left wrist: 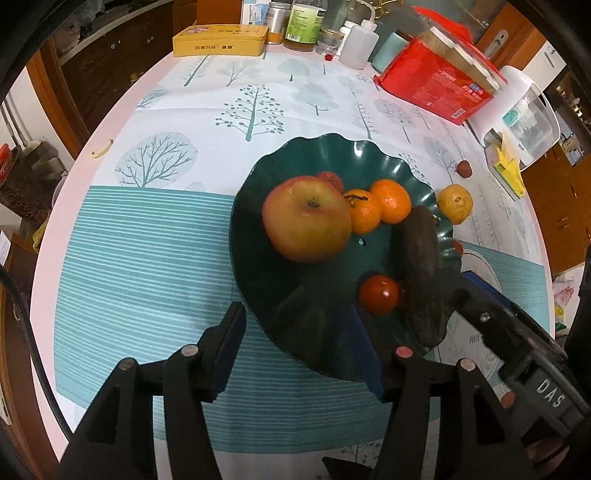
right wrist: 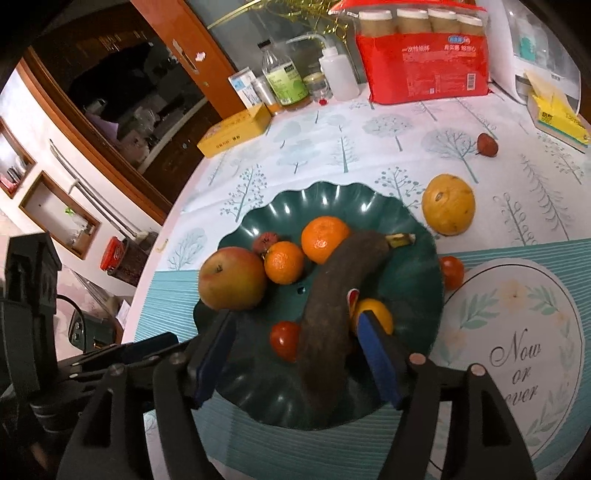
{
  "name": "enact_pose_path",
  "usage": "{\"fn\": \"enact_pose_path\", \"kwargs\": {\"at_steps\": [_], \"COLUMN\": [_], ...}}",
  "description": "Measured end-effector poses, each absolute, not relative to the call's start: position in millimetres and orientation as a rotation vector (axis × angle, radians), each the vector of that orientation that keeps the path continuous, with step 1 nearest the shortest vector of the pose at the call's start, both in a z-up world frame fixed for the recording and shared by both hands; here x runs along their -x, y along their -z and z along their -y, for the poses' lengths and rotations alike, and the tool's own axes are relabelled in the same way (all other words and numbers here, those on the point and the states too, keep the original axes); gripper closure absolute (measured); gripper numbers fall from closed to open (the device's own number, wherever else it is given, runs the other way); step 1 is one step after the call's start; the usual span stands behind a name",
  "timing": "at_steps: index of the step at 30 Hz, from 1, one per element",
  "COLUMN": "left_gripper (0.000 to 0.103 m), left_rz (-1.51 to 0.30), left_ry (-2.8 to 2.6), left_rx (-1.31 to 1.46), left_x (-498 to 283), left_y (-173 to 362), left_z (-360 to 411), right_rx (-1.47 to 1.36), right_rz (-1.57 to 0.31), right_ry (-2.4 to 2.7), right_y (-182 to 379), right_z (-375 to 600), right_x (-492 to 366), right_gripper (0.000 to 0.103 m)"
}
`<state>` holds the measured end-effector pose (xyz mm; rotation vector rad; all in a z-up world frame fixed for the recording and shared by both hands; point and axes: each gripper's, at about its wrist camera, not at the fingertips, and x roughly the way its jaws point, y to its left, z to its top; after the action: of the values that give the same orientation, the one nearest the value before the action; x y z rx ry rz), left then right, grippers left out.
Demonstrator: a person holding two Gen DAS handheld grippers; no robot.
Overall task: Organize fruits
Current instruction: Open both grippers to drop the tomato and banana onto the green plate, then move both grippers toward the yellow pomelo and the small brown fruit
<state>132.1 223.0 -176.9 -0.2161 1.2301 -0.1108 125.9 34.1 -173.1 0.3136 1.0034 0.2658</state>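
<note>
A dark green scalloped plate (left wrist: 325, 155) (right wrist: 332, 195) holds an apple (left wrist: 306, 218) (right wrist: 232, 277), two mandarins (left wrist: 390, 200) (right wrist: 324, 238), a blackened banana (left wrist: 419, 273) (right wrist: 332, 317), a small tomato (left wrist: 378, 294) (right wrist: 284, 340), a small red fruit (right wrist: 265, 240) and an orange fruit (right wrist: 375, 314) beside the banana. My left gripper (left wrist: 295, 347) is open over the plate's near rim. My right gripper (right wrist: 295, 354) is open and straddles the banana's near end. A yellow fruit (left wrist: 455, 203) (right wrist: 448, 204), a tomato (right wrist: 452, 271) and a dark red fruit (left wrist: 463, 168) (right wrist: 487, 144) lie on the cloth.
At the table's back stand a yellow tin (left wrist: 219, 40) (right wrist: 236, 129), bottles (left wrist: 303, 24) (right wrist: 286, 83), a red package (left wrist: 439, 83) (right wrist: 421, 70), a white appliance (left wrist: 524, 114) and a yellow box (right wrist: 557, 118). A round "Now or never" mat (right wrist: 517, 350) lies right of the plate.
</note>
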Motion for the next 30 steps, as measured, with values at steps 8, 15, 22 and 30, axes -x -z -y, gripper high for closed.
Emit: {"fn": "enact_pose_path", "kwargs": {"at_steps": [8,15,22,30], "left_gripper": [0.045,0.04,0.039,0.038], "left_rz": [-1.221,-1.211,-1.201,-1.196], "left_ry": [0.096,0.057,0.011,-0.03], "left_rx": [0.204,0.198,0.225,0.254], "left_x": [-116.3,-102.4,-86.5,-73.4], "left_y": [170.0,162.5,154.2,151.2], "left_z": [-205.6,-176.8,-134.8,-76.5], "right_rx": [-0.328,-0.337,-0.309,-0.27], "right_rz": [-1.014,-1.035,-1.054,-1.069], "right_ry": [-0.224,-0.221,-0.241,-0.261], "right_y": [174.6,178.7,175.5,174.5], "right_z": [-2.0,35.6,83.0,140.8], "right_x": [-113.5,-100.3,-92.5,-87.7], "right_gripper": [0.034,0.034,0.034,0.034]}}
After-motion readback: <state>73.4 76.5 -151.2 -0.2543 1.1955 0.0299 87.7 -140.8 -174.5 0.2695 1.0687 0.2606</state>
